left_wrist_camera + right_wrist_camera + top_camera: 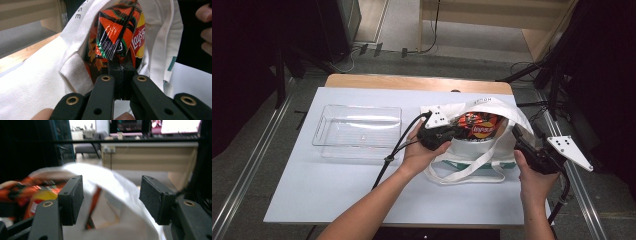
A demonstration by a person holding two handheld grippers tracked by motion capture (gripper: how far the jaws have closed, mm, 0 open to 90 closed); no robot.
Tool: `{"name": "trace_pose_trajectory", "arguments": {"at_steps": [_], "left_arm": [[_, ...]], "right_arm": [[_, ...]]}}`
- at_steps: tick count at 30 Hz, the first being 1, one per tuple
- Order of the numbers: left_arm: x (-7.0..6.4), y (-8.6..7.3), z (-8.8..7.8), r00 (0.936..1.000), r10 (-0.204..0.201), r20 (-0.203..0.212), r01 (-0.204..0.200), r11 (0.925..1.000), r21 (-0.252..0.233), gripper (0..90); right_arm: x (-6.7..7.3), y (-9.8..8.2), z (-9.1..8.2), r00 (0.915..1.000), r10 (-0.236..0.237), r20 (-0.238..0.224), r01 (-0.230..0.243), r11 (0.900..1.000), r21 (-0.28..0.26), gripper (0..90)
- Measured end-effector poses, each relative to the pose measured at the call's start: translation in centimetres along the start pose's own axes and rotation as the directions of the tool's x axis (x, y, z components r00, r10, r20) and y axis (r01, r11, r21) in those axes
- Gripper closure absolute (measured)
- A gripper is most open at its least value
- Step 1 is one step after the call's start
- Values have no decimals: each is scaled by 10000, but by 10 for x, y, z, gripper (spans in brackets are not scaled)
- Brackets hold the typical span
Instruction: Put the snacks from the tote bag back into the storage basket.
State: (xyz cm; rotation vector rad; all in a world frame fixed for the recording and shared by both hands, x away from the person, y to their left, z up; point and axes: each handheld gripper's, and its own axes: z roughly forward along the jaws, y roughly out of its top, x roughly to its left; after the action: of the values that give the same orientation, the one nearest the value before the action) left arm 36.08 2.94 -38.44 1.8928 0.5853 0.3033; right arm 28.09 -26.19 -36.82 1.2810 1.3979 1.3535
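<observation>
Left gripper [121,72]: clamped on orange-black foil crisp packet [117,30].
Right gripper [111,200]: jaws apart, white canvas tote bag [492,145] unheld.
Risk: I may drag the bag along (its mouth could sag).

White canvas tote bag [492,145] lies on the right half of the table, mouth open and facing up toward the far side, its long handles looped out on the near side. Inside the mouth sits an orange-and-black crisp packet [479,126] with a red-and-yellow logo, glossy and crumpled, standing roughly upright against the bag's left inner wall.
</observation>
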Motion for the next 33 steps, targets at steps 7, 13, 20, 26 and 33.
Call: {"name": "trace_pose_trajectory", "arguments": {"at_steps": [7, 13, 20, 26, 33], "left_arm": [[-1, -1, 0, 10000, -4, 5, 4, 10000, 31, 900], [-3, -3, 1, 10000, 23, 18, -23, 10000, 13, 900], [-6, -5, 0, 9999, 82, 93, -82, 10000, 35, 900], [-7, -8, 0, 9998, 79, 161, -79, 10000, 9, 900], [-6, -12, -2, 9996, 120, 271, -119, 9999, -16, 900]], "right_arm": [[10, -3, 6, 9992, -328, -238, 338, 9986, 398, 274], [17, -12, 12, 9971, -697, 309, 675, 9954, 683, 273], [10, -5, 22, 9921, -984, 779, 900, 9904, 1046, 426], [6, -3, 27, 9882, -1327, 765, 1211, 9827, 1401, 706], [0, 9, 34, 9953, -847, 470, 785, 9895, 1211, 863]]}}
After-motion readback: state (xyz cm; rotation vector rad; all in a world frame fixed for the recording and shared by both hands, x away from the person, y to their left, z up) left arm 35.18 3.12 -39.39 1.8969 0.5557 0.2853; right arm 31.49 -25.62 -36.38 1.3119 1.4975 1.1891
